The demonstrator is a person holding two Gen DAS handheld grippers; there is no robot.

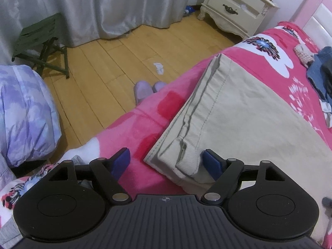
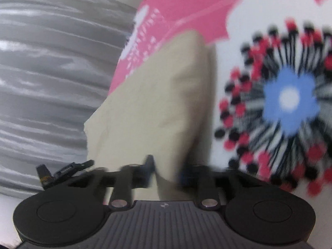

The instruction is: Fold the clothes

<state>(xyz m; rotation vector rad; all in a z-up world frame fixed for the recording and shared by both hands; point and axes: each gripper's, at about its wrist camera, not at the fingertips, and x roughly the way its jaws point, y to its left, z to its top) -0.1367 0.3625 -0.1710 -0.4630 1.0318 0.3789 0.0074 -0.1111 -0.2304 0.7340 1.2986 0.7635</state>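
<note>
We find the beige garment (image 1: 238,112) lying flat on the bed's pink blanket (image 1: 145,120), already doubled over, with its ribbed, stitched hem running along the bed's edge nearest the floor. In our judgement it lies this way so that a further fold can be taken from a corner.

The left gripper (image 1: 166,161) stands wide. One blue pad rests at the near corner of the garment, the other is over bare blanket, and nothing is pinched. We read this as a hold not yet taken.

The right gripper (image 2: 166,170) is drawn in narrow, with a ridge of the beige garment (image 2: 149,108) rising between its fingers. The view is blurred, but the cloth appears gripped there, probably to lift that end over.

Around the work: a pile of blue denim clothing (image 1: 319,72) and a small knitted item (image 1: 304,53) lie further up the bed, apart from the garment. A padded lilac bundle (image 1: 25,114) sits near the left gripper. On the floor are slippers (image 1: 145,89), a scrap of white paper (image 1: 158,67), a green folding stool (image 1: 41,41) and a cream bedside cabinet (image 1: 234,6), with grey curtains (image 1: 93,4) behind.

Nothing obstructs the fold itself. The hem sits close to the bed's edge, so cloth could slide off.
</note>
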